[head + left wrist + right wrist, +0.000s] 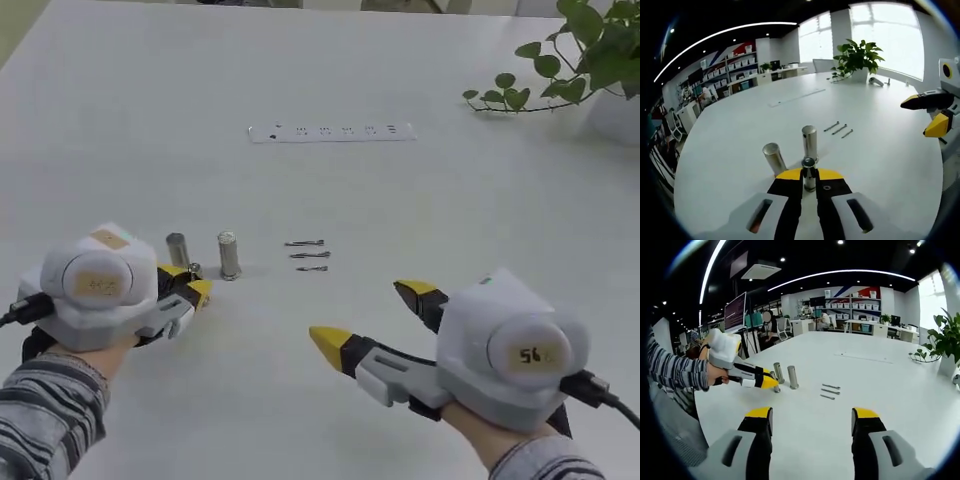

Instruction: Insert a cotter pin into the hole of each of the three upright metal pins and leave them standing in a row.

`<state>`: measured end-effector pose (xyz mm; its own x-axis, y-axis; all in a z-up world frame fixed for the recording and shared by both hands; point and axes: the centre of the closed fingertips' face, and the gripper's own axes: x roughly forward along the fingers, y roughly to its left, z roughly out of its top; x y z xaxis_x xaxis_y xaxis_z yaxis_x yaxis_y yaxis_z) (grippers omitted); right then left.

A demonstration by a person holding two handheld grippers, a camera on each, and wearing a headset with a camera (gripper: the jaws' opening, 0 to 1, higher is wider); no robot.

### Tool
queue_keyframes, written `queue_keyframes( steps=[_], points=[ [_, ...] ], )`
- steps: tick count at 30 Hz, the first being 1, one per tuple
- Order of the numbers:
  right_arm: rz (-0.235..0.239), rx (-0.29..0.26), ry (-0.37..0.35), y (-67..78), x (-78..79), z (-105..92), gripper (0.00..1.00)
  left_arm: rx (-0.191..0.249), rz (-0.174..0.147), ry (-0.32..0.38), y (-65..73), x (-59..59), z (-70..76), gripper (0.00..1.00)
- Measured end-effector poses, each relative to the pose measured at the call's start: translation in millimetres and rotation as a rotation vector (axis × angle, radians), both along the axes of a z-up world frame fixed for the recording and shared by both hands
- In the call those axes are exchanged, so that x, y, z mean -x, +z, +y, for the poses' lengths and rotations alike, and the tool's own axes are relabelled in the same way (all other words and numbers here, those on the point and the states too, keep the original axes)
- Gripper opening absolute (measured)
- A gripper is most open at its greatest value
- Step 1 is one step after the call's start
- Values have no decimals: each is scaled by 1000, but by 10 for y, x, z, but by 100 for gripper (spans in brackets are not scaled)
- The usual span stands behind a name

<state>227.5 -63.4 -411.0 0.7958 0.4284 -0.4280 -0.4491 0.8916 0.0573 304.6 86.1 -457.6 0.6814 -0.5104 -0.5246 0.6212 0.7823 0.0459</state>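
Observation:
My left gripper [190,281] is shut on a short metal pin [809,170], which stands on the white table between the yellow fingertips [790,174]. Two more upright metal pins [177,248] [229,254] stand just beyond it, seen close in the left gripper view as the tilted-looking left pin [774,157] and the right pin [809,141]. Three cotter pins [308,255] lie flat in a small stack to their right, also in the cotter pin group [829,391]. My right gripper [372,315] hovers open and empty, well short of the cotter pins, its jaws wide apart [812,415].
A white power strip [332,132] lies farther back at the table's middle. A potted plant [580,55] sits at the back right corner. The white table [450,220] stretches bare around the work. Shelves and desks fill the room behind.

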Motion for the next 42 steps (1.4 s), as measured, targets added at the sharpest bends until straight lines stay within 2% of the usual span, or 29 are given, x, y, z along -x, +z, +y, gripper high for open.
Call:
queue_keyframes(
  steps=[4, 11, 17, 21, 29, 33, 37, 42],
  points=[
    [0, -1, -2, 5, 2, -1, 61, -1, 1, -19, 6, 26, -33, 5],
    [-5, -3, 3, 40, 10, 3, 60, -6, 13, -72, 14, 155, -157, 5],
    [-4, 4, 11, 44, 36, 7, 58, 10, 17, -139, 16, 271, -314, 5],
    [-2, 5, 18, 40, 50, 13, 57, 35, 20, -182, 35, 348, -423, 5],
    [27, -2, 40, -5, 100, 47, 53, 53, 29, -244, 30, 473, -565, 5],
    [38, 1, 44, -28, 118, 49, 52, 55, 32, -266, 26, 497, -606, 5],
    [45, 3, 48, -45, 130, 47, 52, 67, 48, -270, 10, 523, -629, 5],
    [59, -9, 47, -63, 138, 43, 50, 55, 49, -282, -4, 547, -644, 5]
  ],
)
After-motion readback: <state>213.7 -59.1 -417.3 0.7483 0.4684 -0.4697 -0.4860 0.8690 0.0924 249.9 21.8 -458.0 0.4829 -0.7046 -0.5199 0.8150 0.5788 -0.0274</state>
